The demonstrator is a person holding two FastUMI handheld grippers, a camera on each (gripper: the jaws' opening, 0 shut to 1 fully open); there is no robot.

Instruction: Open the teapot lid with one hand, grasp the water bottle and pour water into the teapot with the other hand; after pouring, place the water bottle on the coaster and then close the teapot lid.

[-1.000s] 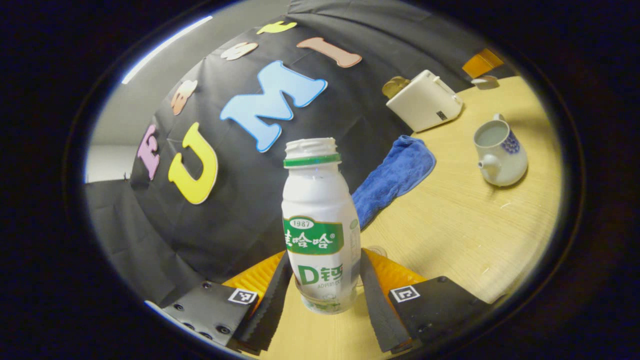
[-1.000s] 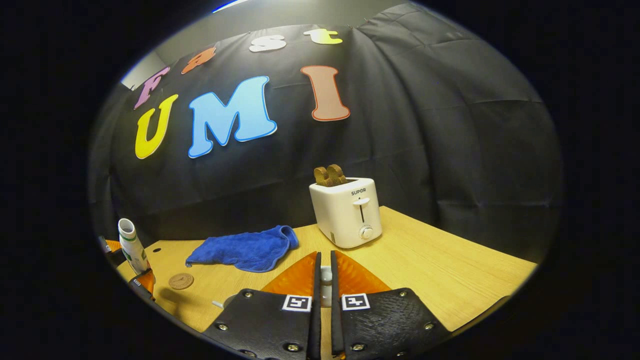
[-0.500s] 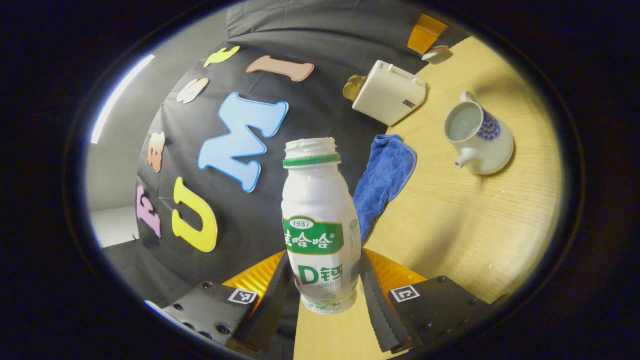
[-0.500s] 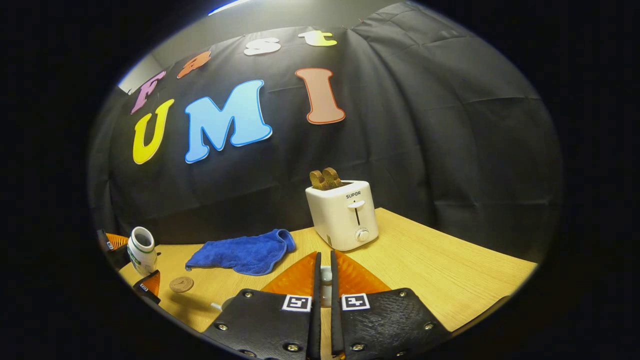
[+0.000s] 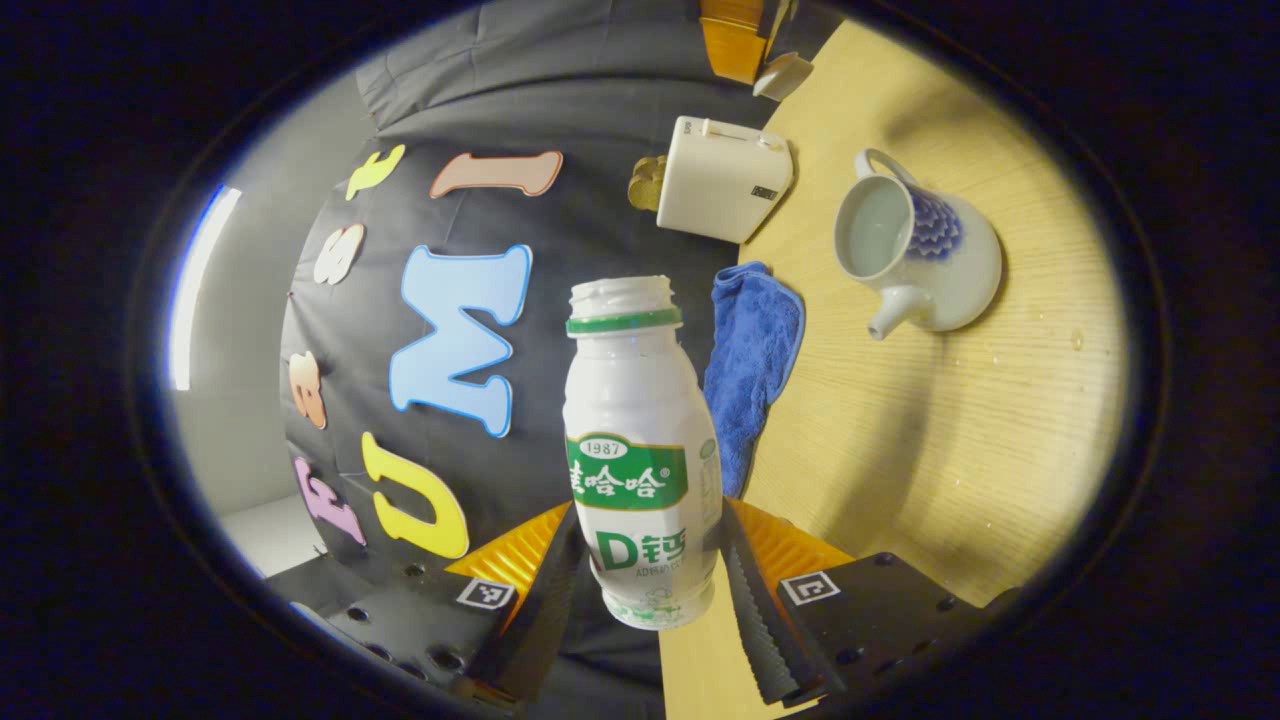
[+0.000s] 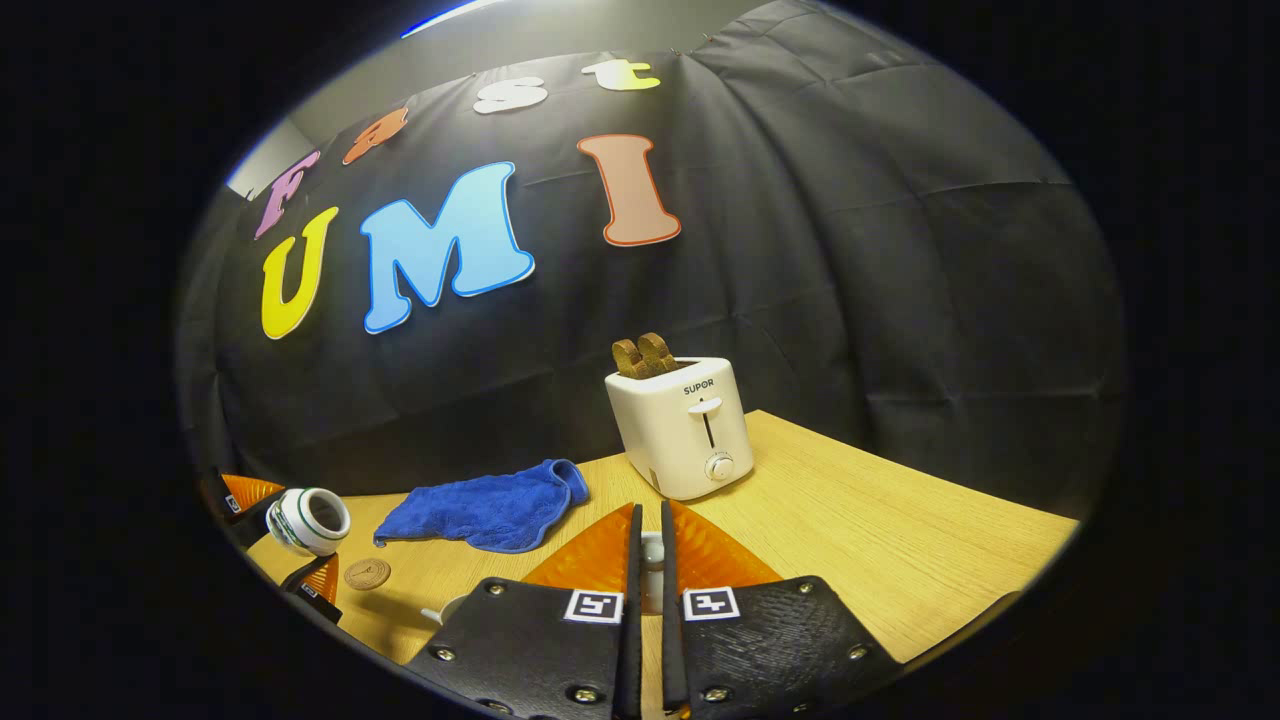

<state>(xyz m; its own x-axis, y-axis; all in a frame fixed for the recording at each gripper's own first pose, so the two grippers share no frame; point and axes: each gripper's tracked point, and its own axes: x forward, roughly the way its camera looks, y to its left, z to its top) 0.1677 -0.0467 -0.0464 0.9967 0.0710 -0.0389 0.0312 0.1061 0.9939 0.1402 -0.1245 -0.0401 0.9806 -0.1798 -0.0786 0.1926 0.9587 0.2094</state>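
Ribbed-neck plastic water bottle, round glazed teapot

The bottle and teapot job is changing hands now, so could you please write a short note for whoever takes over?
Left claw: shut on the bottle, uncapped and tipped well over toward the teapot.
Right claw: shut on a small white piece, likely the lid, held above the table.
Teapot is open, upright on the table, with water already inside.
Coaster lies bare near the blue cloth.
Left: finish pouring, stand the bottle on the coaster, close the lid.
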